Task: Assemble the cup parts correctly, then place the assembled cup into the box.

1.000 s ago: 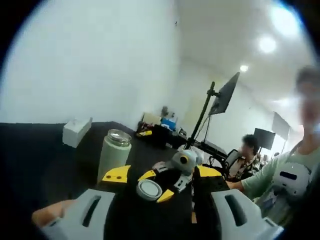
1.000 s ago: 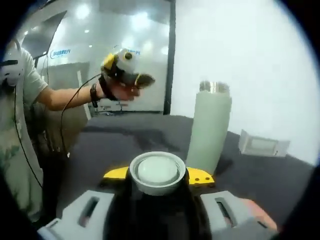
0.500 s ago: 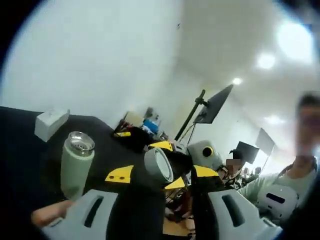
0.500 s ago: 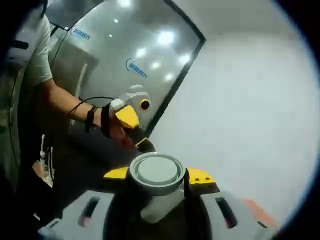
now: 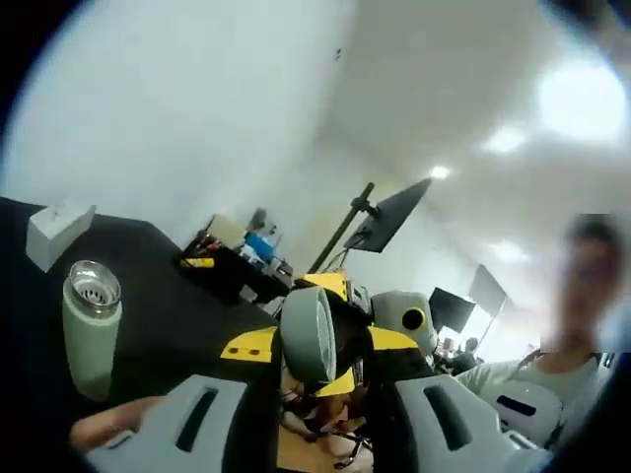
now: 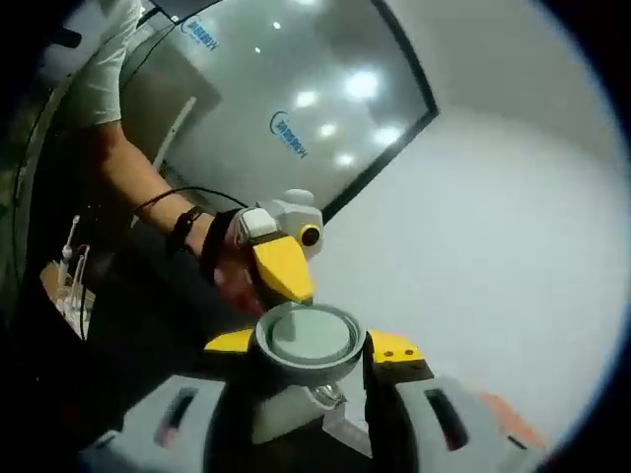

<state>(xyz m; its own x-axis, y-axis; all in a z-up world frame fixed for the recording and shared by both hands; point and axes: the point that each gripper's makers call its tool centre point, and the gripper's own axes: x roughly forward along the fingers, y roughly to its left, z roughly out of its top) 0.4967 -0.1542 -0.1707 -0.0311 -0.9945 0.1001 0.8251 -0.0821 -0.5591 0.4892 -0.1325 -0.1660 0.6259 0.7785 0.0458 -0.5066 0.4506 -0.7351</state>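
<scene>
A pale green cup body (image 5: 92, 330) stands upright with its mouth uncovered on the black table (image 5: 187, 315), at the left of the left gripper view. My right gripper (image 6: 314, 345) is shut on a round grey lid (image 6: 308, 335), held up off the table. In the left gripper view that lid (image 5: 306, 335) shows edge-on between my left gripper's (image 5: 317, 343) open jaws, carried by the right gripper (image 5: 340, 330). In the right gripper view a hand holds the left gripper (image 6: 284, 271) just behind the lid, yellow jaw pointing down at it.
A white tissue box (image 5: 57, 235) lies far back on the table. Clutter (image 5: 232, 251) and a monitor on a stand (image 5: 385, 217) sit beyond. A person (image 5: 552, 365) is at the right. A glass wall (image 6: 296, 128) rises behind the person's arm (image 6: 138, 192).
Both views have tilted upward. The lid in my right gripper has come in between the left gripper's jaws and turned edge-on. The two grippers have drawn close together.
</scene>
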